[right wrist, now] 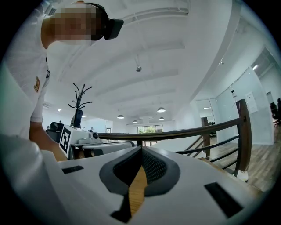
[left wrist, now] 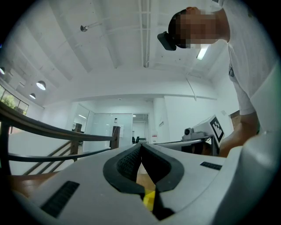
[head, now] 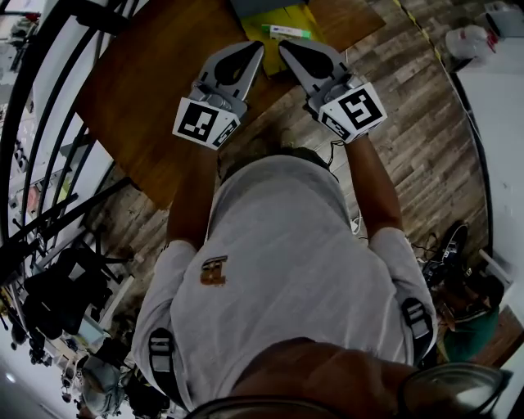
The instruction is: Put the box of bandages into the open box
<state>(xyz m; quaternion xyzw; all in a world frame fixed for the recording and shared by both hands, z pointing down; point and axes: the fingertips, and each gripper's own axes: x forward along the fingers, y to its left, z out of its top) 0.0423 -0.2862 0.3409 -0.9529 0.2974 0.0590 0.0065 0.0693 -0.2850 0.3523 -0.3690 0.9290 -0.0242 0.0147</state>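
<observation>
A small white box of bandages with a green end (head: pixel 286 32) lies on a yellow flat thing (head: pixel 264 42) at the far side of the brown wooden table (head: pixel 147 90). A grey object (head: pixel 262 6), cut off by the top edge, sits just behind it; I cannot tell whether it is the open box. My left gripper (head: pixel 252 51) and right gripper (head: pixel 286 49) hover side by side near the yellow thing, tips pointing at it. Both are shut with nothing between the jaws. In the left gripper view (left wrist: pixel 141 147) and the right gripper view (right wrist: pixel 141 149) the pads meet at the tip.
A dark curved railing (head: pixel 33 98) runs along the left of the table. A white surface (head: pixel 499 123) stands at the right, with bags and cables (head: pixel 458 270) on the plank floor below it. Both gripper cameras tilt upward toward the ceiling.
</observation>
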